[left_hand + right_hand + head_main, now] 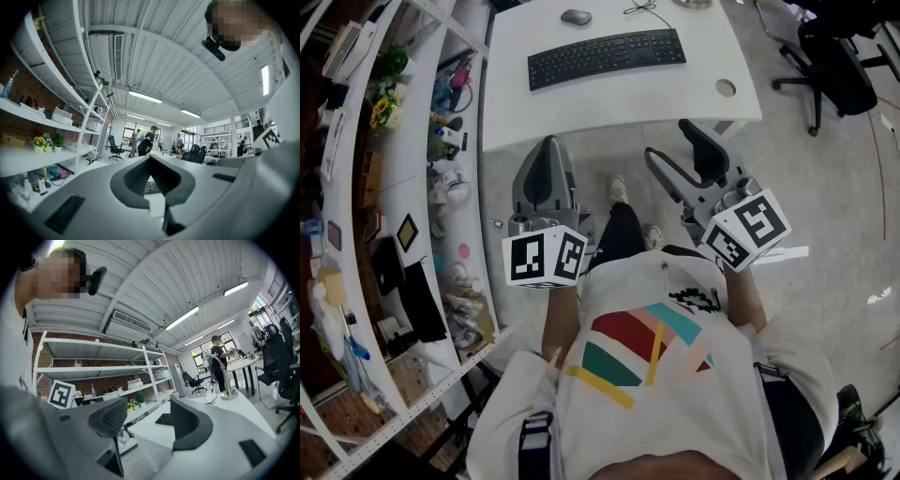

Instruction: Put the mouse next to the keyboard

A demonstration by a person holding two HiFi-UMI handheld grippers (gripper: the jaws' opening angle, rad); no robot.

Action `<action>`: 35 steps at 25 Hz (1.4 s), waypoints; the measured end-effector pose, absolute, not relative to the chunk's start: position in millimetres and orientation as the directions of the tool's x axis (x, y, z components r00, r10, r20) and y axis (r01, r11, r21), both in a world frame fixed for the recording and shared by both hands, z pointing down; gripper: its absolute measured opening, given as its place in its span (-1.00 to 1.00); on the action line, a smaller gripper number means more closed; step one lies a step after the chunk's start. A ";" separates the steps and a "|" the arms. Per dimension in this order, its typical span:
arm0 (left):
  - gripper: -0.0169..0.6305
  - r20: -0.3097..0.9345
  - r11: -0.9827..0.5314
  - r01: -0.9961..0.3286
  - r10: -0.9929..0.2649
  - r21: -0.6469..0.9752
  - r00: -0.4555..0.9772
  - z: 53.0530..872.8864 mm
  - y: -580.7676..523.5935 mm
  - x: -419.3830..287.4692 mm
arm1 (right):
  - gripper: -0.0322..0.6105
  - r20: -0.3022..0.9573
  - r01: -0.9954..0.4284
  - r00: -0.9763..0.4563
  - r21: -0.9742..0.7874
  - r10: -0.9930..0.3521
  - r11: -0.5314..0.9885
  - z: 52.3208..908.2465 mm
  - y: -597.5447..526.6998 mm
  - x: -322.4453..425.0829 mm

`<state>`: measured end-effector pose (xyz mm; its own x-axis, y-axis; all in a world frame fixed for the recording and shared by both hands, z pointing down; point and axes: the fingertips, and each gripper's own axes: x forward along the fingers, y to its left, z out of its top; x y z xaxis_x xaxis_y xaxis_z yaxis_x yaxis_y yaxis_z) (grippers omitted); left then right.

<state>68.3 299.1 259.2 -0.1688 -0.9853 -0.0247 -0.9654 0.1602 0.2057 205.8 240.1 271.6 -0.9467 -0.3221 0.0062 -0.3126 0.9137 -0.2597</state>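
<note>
A black keyboard (605, 56) lies across the white desk (675, 94) at the top of the head view. The grey mouse (576, 17) sits behind it, near the desk's far edge. Both grippers hang below the desk's near edge, well short of either object. My left gripper (546, 159) has its fingers together with nothing held; in the left gripper view (150, 161) a strip of keyboard (151, 186) shows past its pads. My right gripper (672, 142) is open and empty, and the keyboard (164, 419) appears between its spread fingers (147, 416).
White shelving (394, 187) crowded with small items runs along the left. A black office chair (834, 66) stands at the right of the desk. The desk has a round cable hole (727, 88) near its right front corner. A desk lamp (224, 380) stands at its far end.
</note>
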 end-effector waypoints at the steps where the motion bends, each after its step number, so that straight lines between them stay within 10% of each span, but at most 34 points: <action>1: -0.81 -0.037 0.149 -0.965 -0.986 0.214 -0.161 258.9 289.7 61.6 | 0.00 0.003 -0.316 -0.945 -0.258 -0.326 0.913 273.2 232.9 200.3; 22: -0.81 -0.053 0.045 -0.970 -0.997 0.239 -0.060 262.4 41.5 -160.1 | 0.00 0.095 -0.463 -0.886 -0.224 -0.454 0.858 266.4 -6.7 -22.0; 26: -0.81 -0.036 0.022 -0.968 -0.999 0.251 -0.032 268.1 5.8 -182.0 | -0.86 0.142 -0.539 -0.841 -0.141 -0.522 0.830 274.6 -35.6 -44.8; 35: -0.81 0.033 0.110 -0.951 -0.994 0.290 -0.105 296.1 -46.1 -214.8 | -0.86 0.231 -0.389 -0.909 -0.165 -0.348 0.906 306.2 -88.9 -93.5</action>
<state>-214.8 -46.1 296.1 -0.1048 -0.9939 0.0330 -0.9506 0.1099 0.2904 -93.5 -88.9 306.2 -0.9087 -0.3480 0.2305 -0.3888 0.9065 -0.1645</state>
